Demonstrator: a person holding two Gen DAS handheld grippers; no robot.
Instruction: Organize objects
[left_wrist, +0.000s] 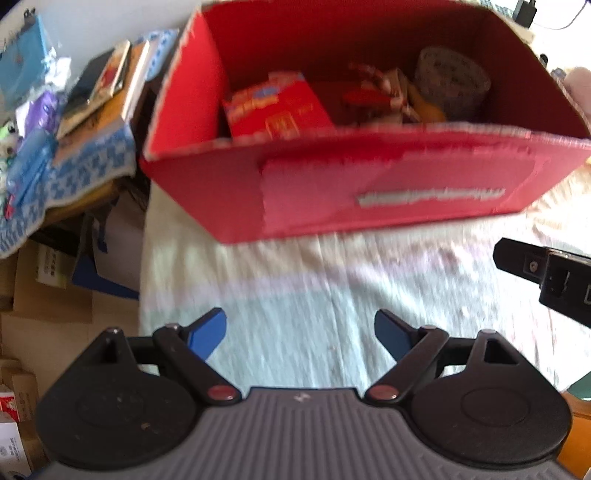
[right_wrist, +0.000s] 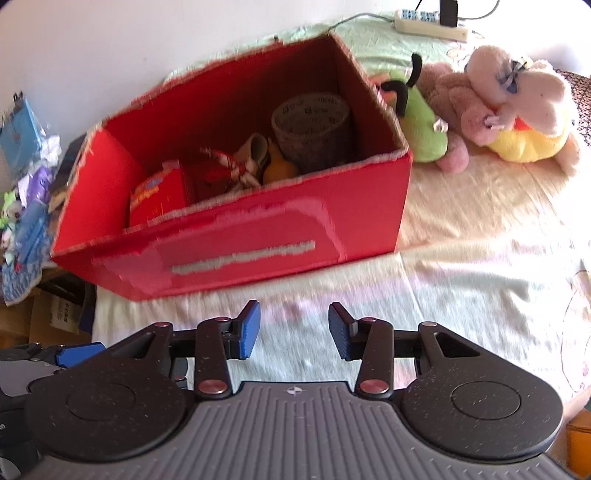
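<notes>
A red cardboard box (left_wrist: 388, 195) (right_wrist: 236, 254) stands on the bed ahead of both grippers. Inside it lie a red packet (left_wrist: 277, 107) (right_wrist: 159, 195), a grey tape roll (left_wrist: 452, 79) (right_wrist: 312, 125), a red-and-white striped item (right_wrist: 229, 164) and a yellow object (right_wrist: 279, 166). My left gripper (left_wrist: 300, 334) hovers over the sheet short of the box, open and empty. In the right wrist view my right gripper (right_wrist: 294, 328) is open too, with nothing between its blue pads.
Plush toys, one pink and white (right_wrist: 517, 96) and one green (right_wrist: 421, 122), lie right of the box. A power strip (right_wrist: 428, 22) sits behind. Books (left_wrist: 107, 85) and clutter cover a side table at left. Cardboard boxes (left_wrist: 40, 280) stand on the floor below.
</notes>
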